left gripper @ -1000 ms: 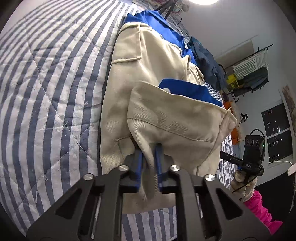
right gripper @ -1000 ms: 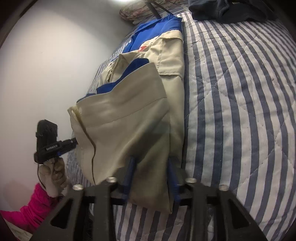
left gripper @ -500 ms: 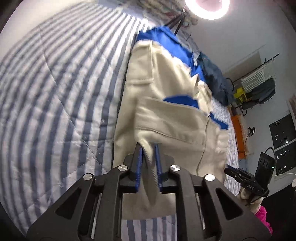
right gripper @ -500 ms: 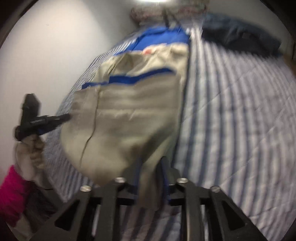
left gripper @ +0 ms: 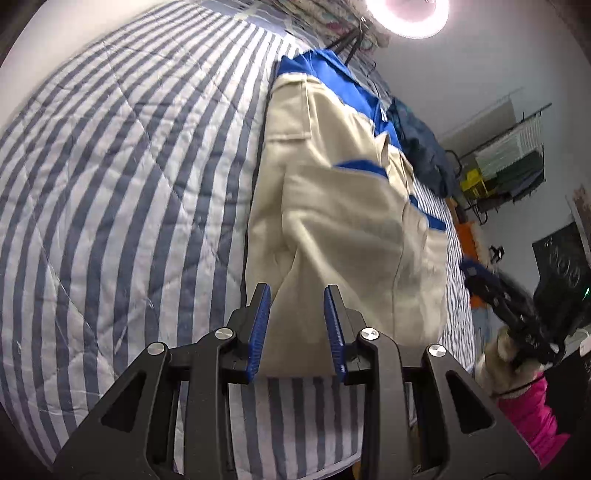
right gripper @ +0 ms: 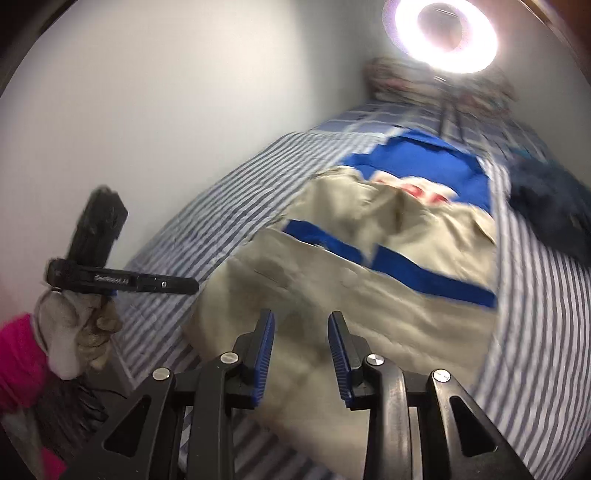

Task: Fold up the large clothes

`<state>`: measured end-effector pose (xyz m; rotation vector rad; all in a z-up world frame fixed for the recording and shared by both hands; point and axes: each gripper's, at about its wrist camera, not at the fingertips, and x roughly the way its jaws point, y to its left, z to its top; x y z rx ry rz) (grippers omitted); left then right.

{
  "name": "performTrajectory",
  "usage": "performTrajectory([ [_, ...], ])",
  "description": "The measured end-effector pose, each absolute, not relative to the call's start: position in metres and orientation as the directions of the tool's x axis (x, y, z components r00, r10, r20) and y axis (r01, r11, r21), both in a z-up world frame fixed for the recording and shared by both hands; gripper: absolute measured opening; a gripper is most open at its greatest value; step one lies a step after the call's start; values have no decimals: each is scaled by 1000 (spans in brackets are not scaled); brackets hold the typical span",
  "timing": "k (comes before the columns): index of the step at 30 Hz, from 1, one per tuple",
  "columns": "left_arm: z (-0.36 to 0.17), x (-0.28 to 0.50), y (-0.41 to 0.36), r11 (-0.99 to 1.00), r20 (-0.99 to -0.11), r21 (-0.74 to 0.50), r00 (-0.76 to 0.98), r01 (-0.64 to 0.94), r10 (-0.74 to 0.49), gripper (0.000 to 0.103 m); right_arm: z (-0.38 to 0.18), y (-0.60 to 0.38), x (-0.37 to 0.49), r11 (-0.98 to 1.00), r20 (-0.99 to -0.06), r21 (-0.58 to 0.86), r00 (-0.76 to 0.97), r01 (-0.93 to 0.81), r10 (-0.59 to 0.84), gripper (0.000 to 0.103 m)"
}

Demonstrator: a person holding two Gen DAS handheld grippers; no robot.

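A beige jacket with blue panels (left gripper: pixel 343 221) lies lengthwise on the striped bed, its lower part folded up over the body. My left gripper (left gripper: pixel 297 291) hovers over the jacket's near edge. Its jaws are opening, the blue pads stand apart and press on no cloth. In the right wrist view the same jacket (right gripper: pixel 369 295) spreads below my right gripper (right gripper: pixel 301 317), which is open and holds nothing. A gloved hand carries each gripper in the other's view: the left gripper (right gripper: pixel 122 284) and the blurred right gripper (left gripper: pixel 498 291).
The blue-and-white striped quilt (left gripper: pixel 110 184) covers the bed. A dark navy garment (right gripper: pixel 554 214) is heaped beyond the jacket. A ring light (right gripper: pixel 443 33) on a tripod stands at the bed's far end, a white wall (right gripper: pixel 147 110) runs along one side, and a shelf rack (left gripper: pixel 509 166) stands farther off.
Both grippers were shut on the jacket's hem and have let it go, their pads now apart. The right gripper has risen and rolled, so its view tilted. The folded part rests on the jacket.
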<state>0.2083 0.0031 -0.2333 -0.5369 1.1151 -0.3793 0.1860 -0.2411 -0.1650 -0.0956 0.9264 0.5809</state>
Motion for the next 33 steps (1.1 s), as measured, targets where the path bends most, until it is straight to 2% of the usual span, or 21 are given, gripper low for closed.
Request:
performTrajectory([
  [2, -240, 208, 4, 821, -753, -570, 390, 15, -530, 29, -169, -225, 201, 833, -782, 163, 446, -529, 436, 32],
  [4, -249, 208, 5, 805, -746, -593, 369, 8, -554, 28, -175, -211, 216, 801, -787, 235, 376, -551, 489, 32],
  [6, -254, 204, 4, 788, -737, -615, 344, 12, -581, 14, -183, -200, 223, 784, -799, 243, 341, -571, 496, 31],
  [7, -255, 199, 3, 796, -746, -605, 338, 16, -573, 12, -191, -191, 229, 790, -820, 199, 343, -580, 458, 29],
  [8, -257, 194, -1, 819, -769, -573, 332, 23, -547, 12, -203, -182, 237, 805, -843, 145, 355, -575, 405, 24],
  [12, -252, 181, -9, 858, -794, -512, 361, 38, -490, 12, -245, -171, 261, 837, -886, 111, 328, -536, 328, 23],
  [17, -218, 168, -15, 880, -760, -467, 470, 88, -450, 12, -222, -187, 247, 831, -857, 147, 350, -537, 378, 28],
  [21, -193, 180, -34, 893, -742, -409, 503, 186, -444, 15, -192, -227, 226, 859, -807, 135, 449, -493, 384, 32],
  [24, -185, 202, -50, 905, -754, -362, 500, 223, -425, 17, -178, -267, 221, 900, -799, 114, 499, -421, 335, 32],
  [29, -190, 250, -65, 907, -772, -358, 475, 223, -422, 17, -182, -316, 226, 948, -820, 88, 518, -305, 243, 32],
  [33, -211, 278, -72, 927, -814, -304, 446, 222, -373, 17, -201, -328, 243, 954, -837, 128, 487, -270, 250, 32],
])
